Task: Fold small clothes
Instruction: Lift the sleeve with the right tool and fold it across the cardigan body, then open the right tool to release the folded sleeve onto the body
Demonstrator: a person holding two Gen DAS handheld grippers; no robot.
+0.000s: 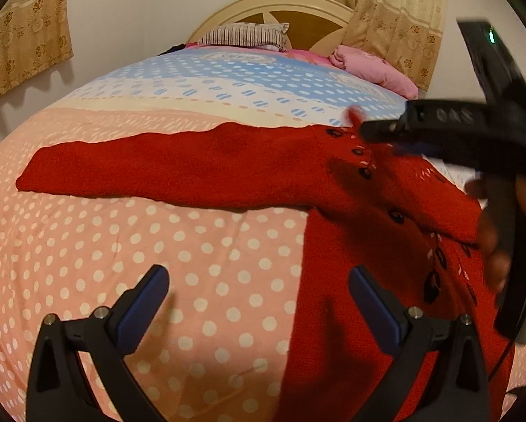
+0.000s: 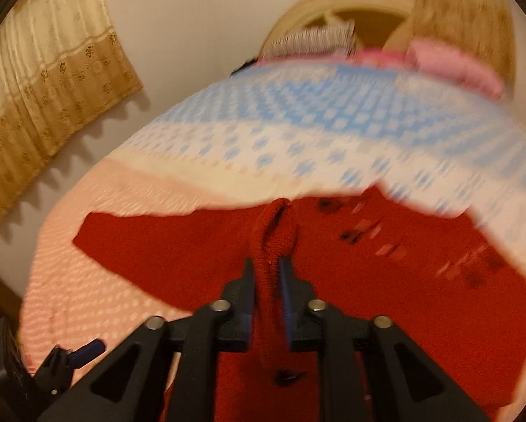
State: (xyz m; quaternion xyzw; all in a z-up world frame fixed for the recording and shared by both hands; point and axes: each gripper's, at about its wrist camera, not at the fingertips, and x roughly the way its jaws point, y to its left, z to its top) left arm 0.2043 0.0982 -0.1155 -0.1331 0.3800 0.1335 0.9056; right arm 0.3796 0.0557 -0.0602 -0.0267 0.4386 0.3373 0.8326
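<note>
Blurring hides whether the right claw (image 2: 267, 270) pinches the red sweater's (image 2: 199, 242) cuff; left claw (image 1: 259, 281) gapes.

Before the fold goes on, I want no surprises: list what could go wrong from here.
1. The right tongs have a fold of the red sweater between their pads with some slack; it may snag on a pad or drop crooked.
2. The long sleeve lies stretched across the bedsheet; a pull could drag it askew.
3. The left tongs hang open over the bedsheet, pinning nothing, so the sweater may slide.
</note>
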